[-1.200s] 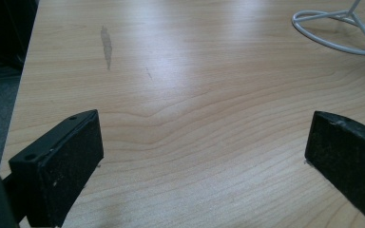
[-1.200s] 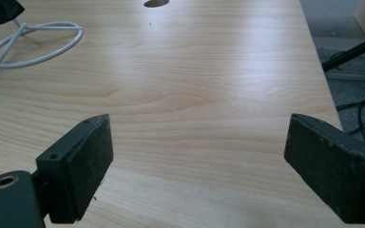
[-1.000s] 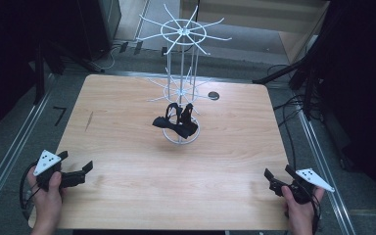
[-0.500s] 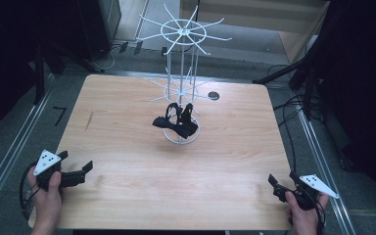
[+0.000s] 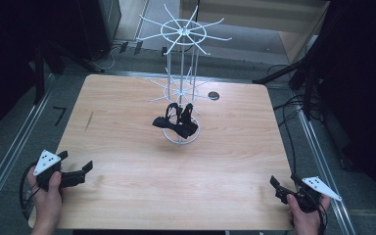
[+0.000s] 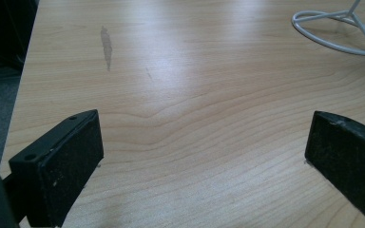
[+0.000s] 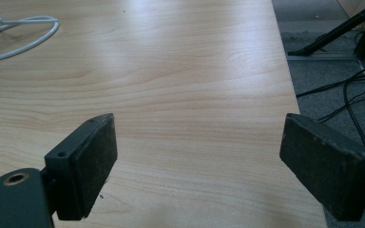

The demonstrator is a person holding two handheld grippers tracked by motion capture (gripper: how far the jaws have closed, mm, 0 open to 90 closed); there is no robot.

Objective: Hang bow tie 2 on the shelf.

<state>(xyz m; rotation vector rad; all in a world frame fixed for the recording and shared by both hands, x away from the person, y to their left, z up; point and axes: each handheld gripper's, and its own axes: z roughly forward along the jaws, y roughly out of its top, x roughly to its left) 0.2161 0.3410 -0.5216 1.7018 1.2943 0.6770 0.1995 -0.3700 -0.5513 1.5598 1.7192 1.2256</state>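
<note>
Right gripper (image 5: 283,188) has drawn back toward the counter's (image 5: 127,142) near edge | both jaws released, empty | black strap bundle (image 5: 175,122) on wire rack (image 5: 182,88) base, ahead of both jaws, well apart, roughly midway between them.

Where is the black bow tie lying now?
In the high view, the black bow tie lies mid-table, on the white wire stand, at its round base.
</note>
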